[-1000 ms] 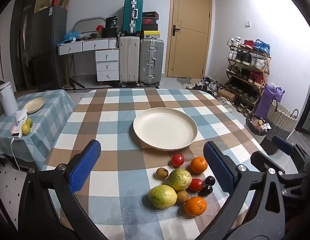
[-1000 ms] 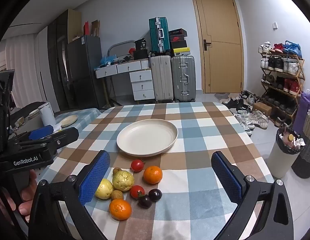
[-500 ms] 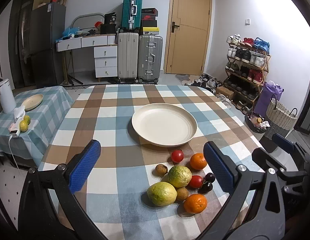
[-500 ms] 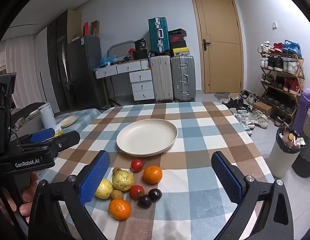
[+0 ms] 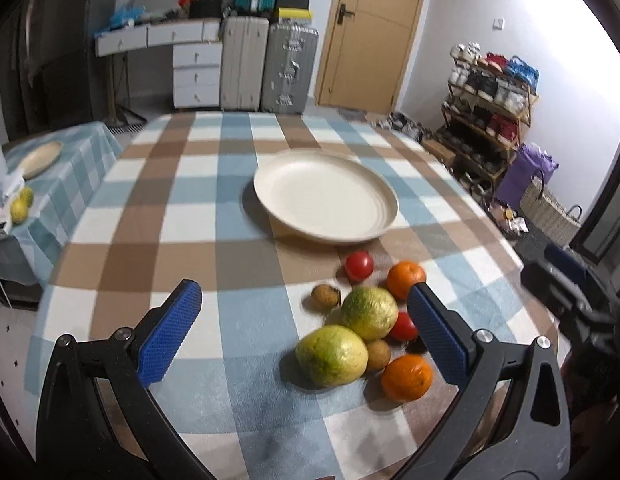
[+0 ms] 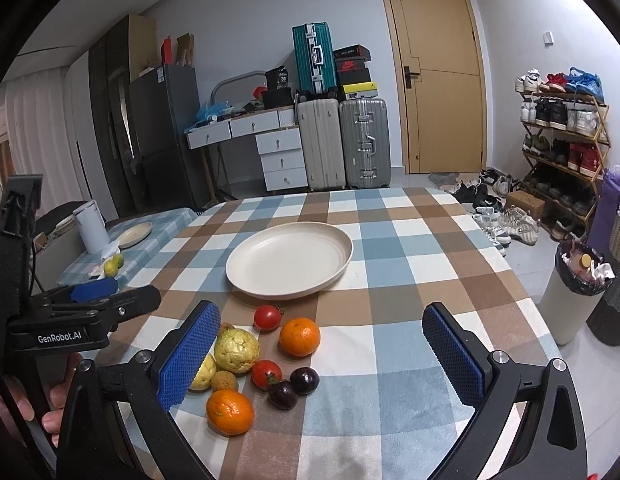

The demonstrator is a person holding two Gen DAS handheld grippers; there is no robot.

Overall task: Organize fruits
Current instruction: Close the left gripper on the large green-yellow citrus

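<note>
A pile of fruit lies on the checked tablecloth in front of an empty cream plate [image 5: 325,204] [image 6: 289,258]. It holds two yellow-green guavas [image 5: 332,354] [image 5: 370,312] [image 6: 236,349], two oranges [image 5: 407,376] [image 5: 406,279] [image 6: 230,411] [image 6: 299,336], two tomatoes [image 5: 359,265] [image 6: 268,317] [image 6: 266,374], small brown fruits [image 5: 326,296] and two dark plums [image 6: 304,380]. My left gripper [image 5: 303,330] is open, low over the pile, its right pad beside the farther guava. My right gripper [image 6: 322,354] is open above the pile, empty.
A side table [image 6: 149,236] at the left carries a small plate [image 5: 39,158], a white kettle [image 6: 91,226] and lemons [image 5: 19,208]. A bin [image 6: 576,292] and shoe rack [image 6: 562,152] stand right of the table. Suitcases and drawers line the far wall.
My left gripper has dropped and moved forward toward the fruit pile, tilting right. The right gripper has stayed put. No fruit has moved.
</note>
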